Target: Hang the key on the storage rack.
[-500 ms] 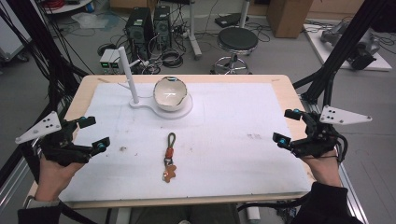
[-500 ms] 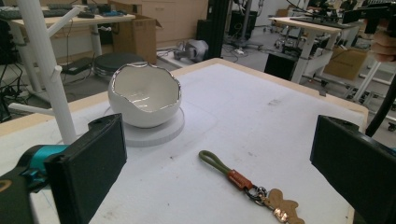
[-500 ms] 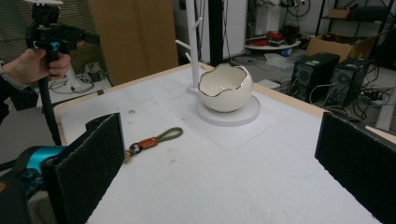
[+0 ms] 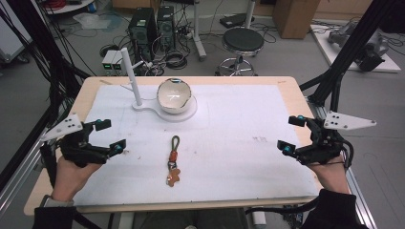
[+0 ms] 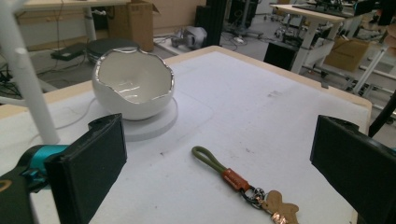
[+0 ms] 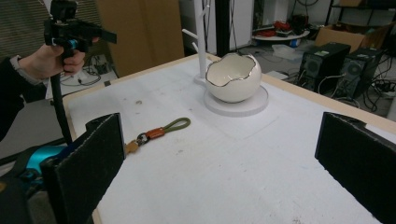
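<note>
High view, your left tool [image 4: 106, 135] wide open at the worktop's [image 4: 286, 90] left edge, right tool [image 4: 292, 134] wide open at the right edge, keychain [image 4: 173, 161] lying between, eggshell bowl [image 4: 175, 96] toward the far edge.

Keychain [image 4: 174, 160] flat on the white mat near the table's middle, lying lengthwise toward the bowl; olive-green cord loop at the far end, orange-brown leather band below it, metal ring, then a tan gingerbread-figure charm nearest the person. White eggshell-shaped bowl [image 4: 175, 96] with jagged silver rim, upright and empty, on a round white base; white post [image 4: 131, 76] with short pegs upright just beside it.
</note>
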The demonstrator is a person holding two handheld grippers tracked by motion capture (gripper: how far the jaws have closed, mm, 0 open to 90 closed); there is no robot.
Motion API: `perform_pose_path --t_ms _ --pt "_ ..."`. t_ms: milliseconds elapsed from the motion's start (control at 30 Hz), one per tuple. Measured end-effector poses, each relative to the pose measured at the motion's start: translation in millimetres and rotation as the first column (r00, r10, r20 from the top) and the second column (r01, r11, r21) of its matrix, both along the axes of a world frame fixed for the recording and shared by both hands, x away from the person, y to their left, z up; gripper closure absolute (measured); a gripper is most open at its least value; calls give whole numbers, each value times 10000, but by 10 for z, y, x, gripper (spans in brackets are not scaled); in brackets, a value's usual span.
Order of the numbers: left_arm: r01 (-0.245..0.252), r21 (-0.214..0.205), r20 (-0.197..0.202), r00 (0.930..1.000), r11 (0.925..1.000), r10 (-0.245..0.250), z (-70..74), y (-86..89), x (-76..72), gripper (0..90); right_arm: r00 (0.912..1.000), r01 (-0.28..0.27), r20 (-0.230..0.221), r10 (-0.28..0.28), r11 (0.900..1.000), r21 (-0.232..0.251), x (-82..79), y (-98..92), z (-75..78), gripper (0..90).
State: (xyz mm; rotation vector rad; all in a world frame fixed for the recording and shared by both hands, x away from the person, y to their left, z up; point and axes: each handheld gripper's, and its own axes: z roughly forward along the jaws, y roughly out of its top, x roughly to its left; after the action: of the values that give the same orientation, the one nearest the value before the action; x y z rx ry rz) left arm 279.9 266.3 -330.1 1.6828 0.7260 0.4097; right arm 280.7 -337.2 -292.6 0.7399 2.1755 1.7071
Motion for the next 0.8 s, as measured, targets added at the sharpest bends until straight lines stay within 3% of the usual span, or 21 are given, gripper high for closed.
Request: perform_pose_path --t_ms 167,233,267,333,367,467,600,733,800 --pt "68 376 -12 10000 9993 -68 -52 -247 126 42 10000 35 -79 -34 10000 78 3 -15 -17 8" --pt "-325 611 274 9991 9976 309 -78 -357 168 59 10000 -14 -46 14 10000 30 7 -9 -17 8" --pt "-658 653 322 9974 9957 638 -94 -426 188 59 10000 -14 -46 14 10000 30 7 -9 -17 8" --pt "-597 490 403 9975 9970 578 -136 -612 309 64 9999 -29 -105 29 10000 55 20 0 -23 8" --pt "-597 490 403 9975 9970 578 -136 -612 309 64 10000 -27 -76 28 10000 47 28 0 -27 9" --pt "-435 331 95 9990 9985 432 -193 -767 457 64 9997 -63 -232 64 10000 62 44 -7 -48 8" --pt "-224 498 -126 9997 9985 230 -274 -914 618 63 9996 -61 -278 65 9999 145 53 -32 -62 8" --pt "-267 662 -466 9985 9975 298 -362 -1008 734 63 9996 15 -281 -11 9999 117 48 -37 -63 8" --pt "-447 974 -674 9964 9942 514 -433 -1039 809 63 9993 -11 -362 13 10000 61 52 -27 -67 8"
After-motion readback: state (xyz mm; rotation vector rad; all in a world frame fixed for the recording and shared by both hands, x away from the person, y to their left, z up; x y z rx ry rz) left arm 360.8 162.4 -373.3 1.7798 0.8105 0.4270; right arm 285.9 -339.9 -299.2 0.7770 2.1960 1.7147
